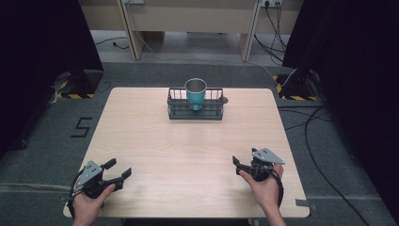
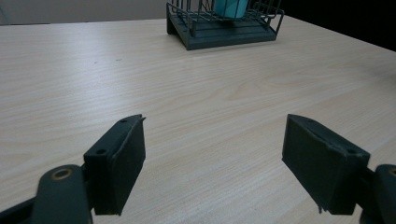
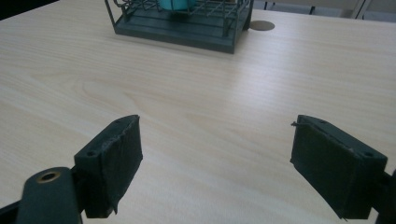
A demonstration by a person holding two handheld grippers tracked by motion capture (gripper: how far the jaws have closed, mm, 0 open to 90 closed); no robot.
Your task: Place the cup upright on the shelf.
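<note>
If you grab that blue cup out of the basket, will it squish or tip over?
The blue cup looks like metal with a shiny rim, so it probably stays stiff. It is tall and narrow, so it might tip if bumped. The wire basket around it should help catch it.

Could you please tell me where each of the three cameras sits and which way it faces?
High view: above the person's table edge, looking forward and down; both hands, left gripper, right gripper.
Left gripper view: on that gripper, facing the wire basket across the table; open fingers show.
Right gripper view: likewise, its fingers open.
All share the basket holding a teal cup.
</note>
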